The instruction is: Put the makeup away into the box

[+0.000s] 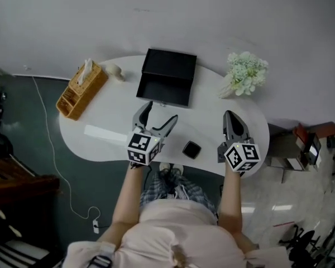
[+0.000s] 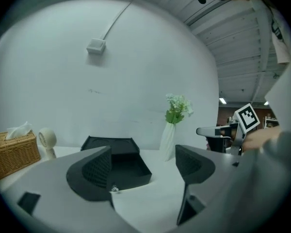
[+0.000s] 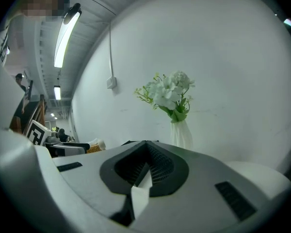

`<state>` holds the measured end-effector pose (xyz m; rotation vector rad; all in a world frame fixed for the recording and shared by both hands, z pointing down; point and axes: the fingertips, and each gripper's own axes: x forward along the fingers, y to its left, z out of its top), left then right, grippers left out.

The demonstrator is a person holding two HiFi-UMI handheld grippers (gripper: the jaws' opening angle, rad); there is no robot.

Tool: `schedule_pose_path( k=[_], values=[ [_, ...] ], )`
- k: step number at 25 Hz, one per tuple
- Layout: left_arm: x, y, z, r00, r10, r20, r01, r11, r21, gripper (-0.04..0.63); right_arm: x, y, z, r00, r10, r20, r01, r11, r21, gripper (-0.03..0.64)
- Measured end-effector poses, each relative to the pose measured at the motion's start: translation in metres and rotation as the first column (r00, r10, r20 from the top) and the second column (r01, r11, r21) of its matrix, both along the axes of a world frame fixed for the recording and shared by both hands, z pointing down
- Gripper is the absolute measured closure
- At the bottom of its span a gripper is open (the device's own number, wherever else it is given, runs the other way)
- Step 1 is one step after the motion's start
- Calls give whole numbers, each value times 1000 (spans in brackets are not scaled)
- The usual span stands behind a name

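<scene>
starting out, i judge: the black compact (image 1: 191,149) lies on the white table (image 1: 117,110) just right of the left gripper (image 1: 162,111), whose jaws are spread and empty. the right gripper (image 1: 230,116) is pressed together on nothing. the open black box (image 1: 166,77) stands ahead of the left gripper. next, the compact needs pinching and carrying forward. pale wall (image 1: 167,15) beyond, dark teal floor (image 1: 33,166) left.

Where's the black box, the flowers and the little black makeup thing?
black box (image 1: 163,89): head view, on its bare inside floor.
flowers (image 1: 245,70): head view, on the white blossoms.
makeup compact (image 1: 191,149): head view, on its black top.
</scene>
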<state>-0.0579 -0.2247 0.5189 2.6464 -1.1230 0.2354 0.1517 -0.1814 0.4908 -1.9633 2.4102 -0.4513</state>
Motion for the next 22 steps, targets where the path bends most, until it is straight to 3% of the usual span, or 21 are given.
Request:
schedule_pose_path(
  k=[7, 14, 18, 22],
  values=[
    [60, 46, 57, 982, 153, 106, -143, 985, -96, 200, 18, 25, 29, 998, 58, 16, -57, 997, -57, 601],
    [101, 108, 108, 938, 311, 150, -272, 933, -235, 199, 21, 34, 48, 997, 72, 25, -70, 993, -99, 601],
    [112, 129, 131, 914, 354, 199, -294, 914, -279, 200, 17, 35, 56, 997, 68, 24, -65, 991, -120, 601],
    [119, 147, 153, 893, 367, 260, -287, 910, -299, 199, 16, 37, 59, 998, 61, 21, -58, 990, -128, 601]
  ],
)
